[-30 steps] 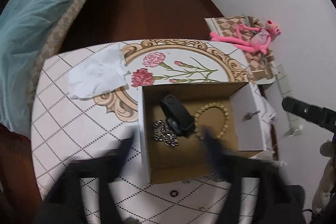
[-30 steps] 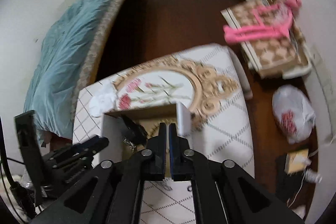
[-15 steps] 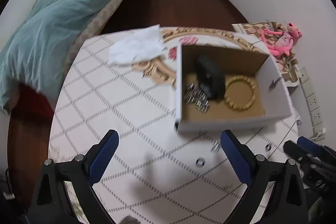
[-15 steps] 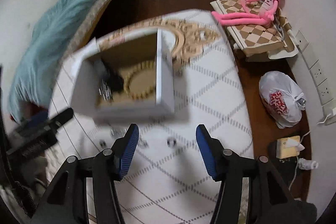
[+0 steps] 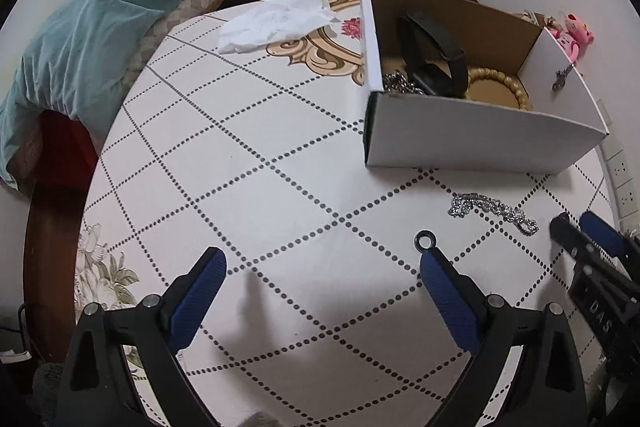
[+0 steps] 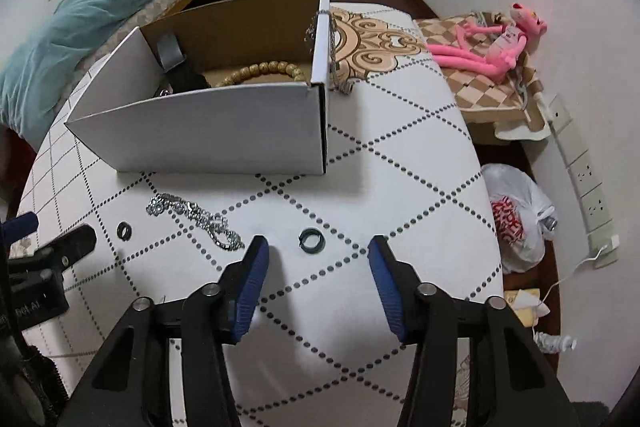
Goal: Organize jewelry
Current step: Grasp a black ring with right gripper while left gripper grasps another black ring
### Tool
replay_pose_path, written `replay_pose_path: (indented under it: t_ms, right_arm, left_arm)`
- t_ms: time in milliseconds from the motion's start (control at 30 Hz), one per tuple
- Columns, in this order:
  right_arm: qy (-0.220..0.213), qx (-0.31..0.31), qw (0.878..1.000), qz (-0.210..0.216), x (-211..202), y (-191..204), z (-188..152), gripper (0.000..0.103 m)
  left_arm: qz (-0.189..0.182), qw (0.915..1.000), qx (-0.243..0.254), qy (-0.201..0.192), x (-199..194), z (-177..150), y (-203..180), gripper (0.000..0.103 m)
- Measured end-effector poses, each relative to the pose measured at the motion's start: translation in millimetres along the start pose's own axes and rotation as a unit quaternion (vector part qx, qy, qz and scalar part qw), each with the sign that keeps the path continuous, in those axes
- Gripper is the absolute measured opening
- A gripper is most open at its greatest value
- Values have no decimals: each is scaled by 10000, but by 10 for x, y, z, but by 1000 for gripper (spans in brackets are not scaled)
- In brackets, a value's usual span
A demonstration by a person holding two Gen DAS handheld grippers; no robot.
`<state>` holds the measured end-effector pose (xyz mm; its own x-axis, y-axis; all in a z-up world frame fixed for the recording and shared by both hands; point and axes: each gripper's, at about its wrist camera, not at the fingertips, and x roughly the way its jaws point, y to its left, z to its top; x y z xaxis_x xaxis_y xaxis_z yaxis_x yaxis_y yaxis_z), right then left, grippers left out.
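Observation:
A white cardboard box [image 5: 472, 135] [image 6: 208, 131] stands on the round table and holds a black watch [image 5: 436, 55], a beaded bracelet [image 6: 260, 71] and a silver chain. A silver chain [image 5: 492, 209] [image 6: 196, 217] lies on the table in front of the box. One dark ring [image 5: 426, 239] [image 6: 124, 230] lies by my left gripper's right finger; another ring [image 6: 309, 239] lies just ahead of my right gripper. My left gripper [image 5: 320, 279] is open and empty. My right gripper [image 6: 318, 263] is open and empty, low over the table.
A crumpled white tissue [image 5: 276, 21] lies at the table's far left. A small chain hangs over the box's right wall [image 6: 332, 47]. A bed with a teal duvet [image 5: 92, 27] is at the left. A pink plush toy [image 6: 492, 43] and a plastic bag [image 6: 516, 215] are to the right.
Both grippers pulled back from above the box and came down toward the table's near side. The right gripper went from shut to open.

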<state>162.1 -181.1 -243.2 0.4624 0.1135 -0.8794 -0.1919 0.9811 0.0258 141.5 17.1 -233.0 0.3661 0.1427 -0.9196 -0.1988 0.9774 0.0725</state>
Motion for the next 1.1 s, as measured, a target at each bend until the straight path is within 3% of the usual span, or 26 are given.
replay_pose_path:
  t_ms: [67,133,167,333,600,933,1100]
  right_arm:
    - [-70,2,10000,-57,10,-5,23,35]
    - [-109,7,9999,-89,17,-8,33,16]
    - [-121,4,9999,-90,25,-14,43,13]
    - [-177,-90,9998,-66,21,-14,33,13]
    - [-210,247,9994,133,-153,-101,-67,13]
    - [-131,387,9991,101,-141,-168,-97,13]
    - [-117,422,9990,85,-140,-175,-108,13]
  left_arm:
    - [-18,10000,2,34,31,-3,-23,99]
    - [-66,10000,-21,64,57,-13,-39,99]
    - [-72,9999,-25,70,62,-18,-50,99]
    - [-158,9998,-68,74,64,-40,-70,99]
    - [-528,9986,82,-17,64,-53,-210,97]
    - [-606,9973,391,-134,65,23,-400,31]
    - [-622,9970,444,-143,69,39,-444,22]
